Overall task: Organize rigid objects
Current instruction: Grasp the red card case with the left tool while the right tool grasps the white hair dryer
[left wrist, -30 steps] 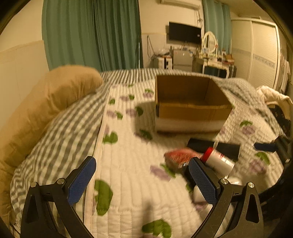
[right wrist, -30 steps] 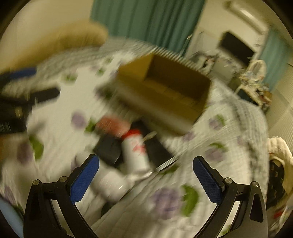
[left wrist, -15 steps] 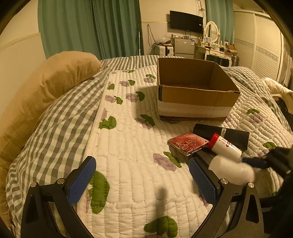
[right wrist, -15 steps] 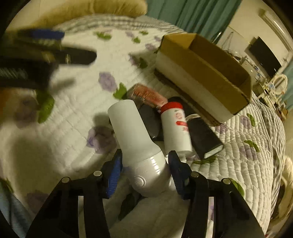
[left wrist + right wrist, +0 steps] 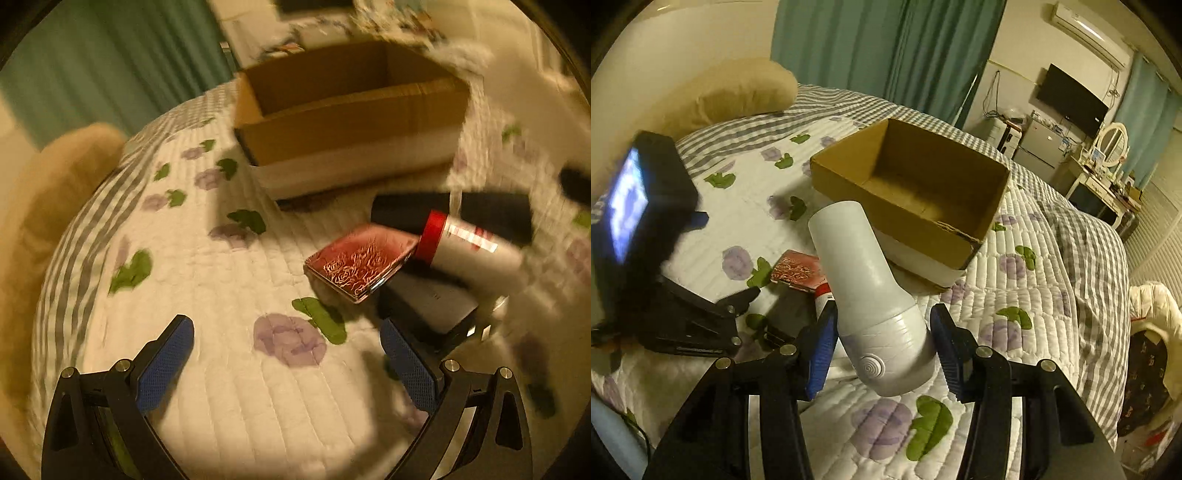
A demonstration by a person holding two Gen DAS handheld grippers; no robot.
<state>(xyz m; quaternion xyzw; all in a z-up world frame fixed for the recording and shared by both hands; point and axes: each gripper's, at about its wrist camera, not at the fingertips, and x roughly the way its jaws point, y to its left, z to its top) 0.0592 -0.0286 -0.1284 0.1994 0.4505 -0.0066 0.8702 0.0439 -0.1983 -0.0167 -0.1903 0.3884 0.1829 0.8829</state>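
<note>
The cardboard box looked matt brown paperboard. In front of it, the white bottle was smooth, faintly glossy plastic, and the red case shone glossy. Under the box, the quilt was stitched, soft cloth.

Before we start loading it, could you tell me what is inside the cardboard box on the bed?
The cardboard box looks empty: its bare floor and inner walls show in the right wrist view. The strip of floor behind the near wall is hidden, partly by the white bottle held in the right gripper.
</note>
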